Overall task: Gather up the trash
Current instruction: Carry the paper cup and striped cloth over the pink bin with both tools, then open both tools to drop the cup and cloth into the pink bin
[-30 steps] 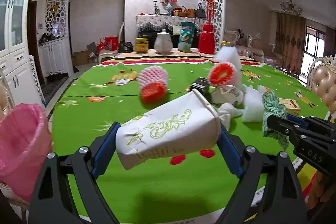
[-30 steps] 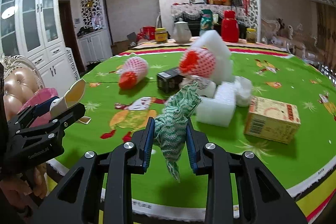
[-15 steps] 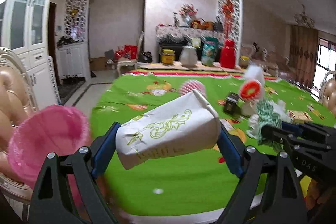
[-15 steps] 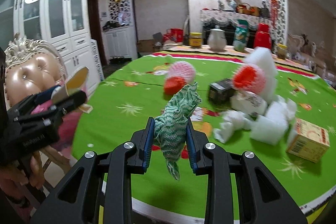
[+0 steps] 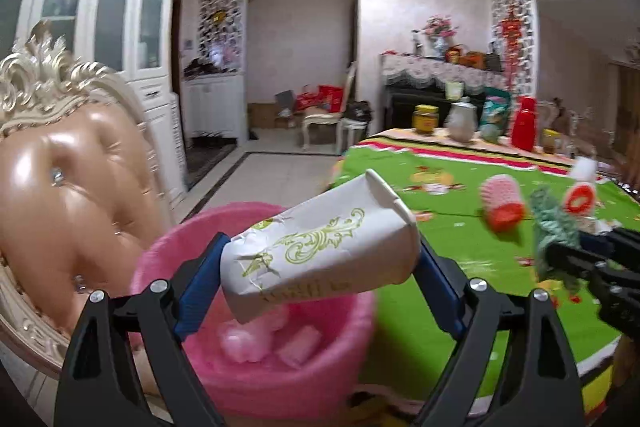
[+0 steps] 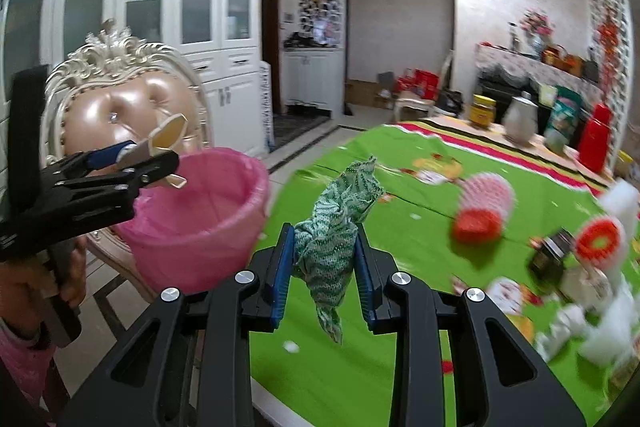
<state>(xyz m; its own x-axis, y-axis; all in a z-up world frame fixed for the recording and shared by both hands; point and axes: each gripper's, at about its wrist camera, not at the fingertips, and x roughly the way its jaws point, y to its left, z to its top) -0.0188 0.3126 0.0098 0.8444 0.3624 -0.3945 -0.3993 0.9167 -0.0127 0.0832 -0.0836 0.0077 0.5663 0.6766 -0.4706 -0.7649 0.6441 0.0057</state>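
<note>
My left gripper (image 5: 316, 279) is shut on a crumpled white paper cup (image 5: 320, 251) with green print and holds it just above the rim of a pink trash bin (image 5: 256, 379). The bin holds a few pale scraps. In the right wrist view the left gripper (image 6: 160, 163) hovers over the bin (image 6: 200, 227) with the cup (image 6: 168, 137) in it. My right gripper (image 6: 324, 267) is shut on a green patterned cloth wad (image 6: 336, 239), right of the bin over the table edge. It also shows in the left wrist view (image 5: 556, 251).
The bin sits on a tufted cream chair (image 5: 72, 195) beside the green-clothed table (image 6: 400, 367). On the table lie pink-and-red foam sleeves (image 6: 480, 211), white foam pieces (image 6: 592, 331) and a small black box (image 6: 552, 259). Jars and a teapot (image 6: 520, 123) stand at the far edge.
Both grippers have swung left, away from the table's trash pile. The left gripper with the cup now stands over the pink bin. The right gripper has followed with the cloth.
</note>
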